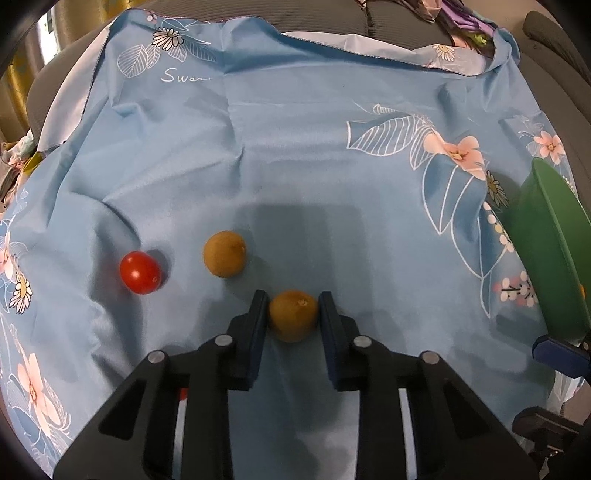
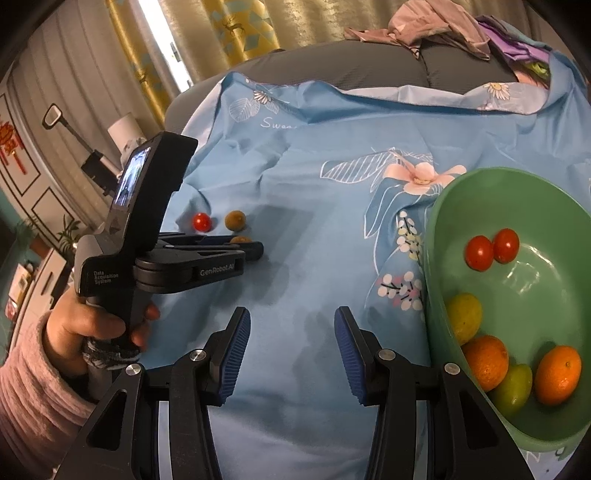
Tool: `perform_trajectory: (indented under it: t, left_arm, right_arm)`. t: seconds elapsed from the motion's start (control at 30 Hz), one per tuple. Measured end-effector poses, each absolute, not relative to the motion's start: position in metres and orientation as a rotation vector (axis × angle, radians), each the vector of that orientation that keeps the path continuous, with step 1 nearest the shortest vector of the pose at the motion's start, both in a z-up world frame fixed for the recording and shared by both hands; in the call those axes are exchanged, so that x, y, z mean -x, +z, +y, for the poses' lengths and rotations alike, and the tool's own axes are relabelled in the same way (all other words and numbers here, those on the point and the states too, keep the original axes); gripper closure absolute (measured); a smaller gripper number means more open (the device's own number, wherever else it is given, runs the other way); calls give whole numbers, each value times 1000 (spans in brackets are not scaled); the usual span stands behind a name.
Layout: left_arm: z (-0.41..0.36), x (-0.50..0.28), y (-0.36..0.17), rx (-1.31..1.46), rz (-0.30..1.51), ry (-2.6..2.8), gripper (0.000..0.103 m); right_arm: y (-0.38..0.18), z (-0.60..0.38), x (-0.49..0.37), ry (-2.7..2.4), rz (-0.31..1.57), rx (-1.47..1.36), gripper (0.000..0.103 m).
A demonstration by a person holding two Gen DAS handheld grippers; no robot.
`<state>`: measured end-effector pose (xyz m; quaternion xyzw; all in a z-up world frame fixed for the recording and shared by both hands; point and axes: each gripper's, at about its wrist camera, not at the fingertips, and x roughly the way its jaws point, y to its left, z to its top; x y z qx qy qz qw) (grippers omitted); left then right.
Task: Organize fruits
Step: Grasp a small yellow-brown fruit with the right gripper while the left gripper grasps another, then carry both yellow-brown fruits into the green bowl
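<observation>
My left gripper [image 1: 293, 314] is shut on a small brown round fruit [image 1: 293, 315] that rests on the blue flowered cloth [image 1: 295, 166]. A second brown fruit [image 1: 224, 253] lies just beyond it to the left, and a red cherry tomato [image 1: 140, 272] lies farther left. In the right wrist view the left gripper [image 2: 255, 245] is held by a hand, with the tomato [image 2: 201, 221] and brown fruit [image 2: 235, 219] behind it. My right gripper [image 2: 291, 347] hangs open over bare cloth, nothing between its fingers. The green bowl [image 2: 443, 221] to its right holds two tomatoes, two oranges and two yellow-green fruits.
The green bowl [image 1: 550, 236] stands at the right edge in the left wrist view. The cloth covers a grey cushioned seat [image 2: 332, 62] with clothes [image 2: 424, 26] piled at the back. Curtains and furniture stand to the left. A pink sleeve [image 2: 33, 369] reaches in at lower left.
</observation>
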<state>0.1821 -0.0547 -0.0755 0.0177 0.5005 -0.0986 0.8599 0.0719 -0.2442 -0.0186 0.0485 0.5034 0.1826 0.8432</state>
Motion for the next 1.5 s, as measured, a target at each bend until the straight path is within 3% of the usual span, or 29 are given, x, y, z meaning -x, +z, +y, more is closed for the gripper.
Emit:
perform_trajectory:
  t: [0.4,1.0,1.07,1.13,1.5]
  left_arm:
    - [8,-139,-25,66,918,-169,76]
    - [57,-131,-34,148,920,-145,76]
    - [57,-132,-34,151,921,-146,76]
    - [56,-132,-33,150,921,-146,76]
    - [45,-115,-19,130,900,-168,76]
  right_arm:
    - [-24,-209,-101,482,1071,-79,55]
    - [-88,-104,-199,542,1157,102,55]
    - [-89,-102,-199,534,1150,122,60]
    - [-90,-101,-200,517,1146,151,74]
    - [-51,-120,-170,506,1105,106,74]
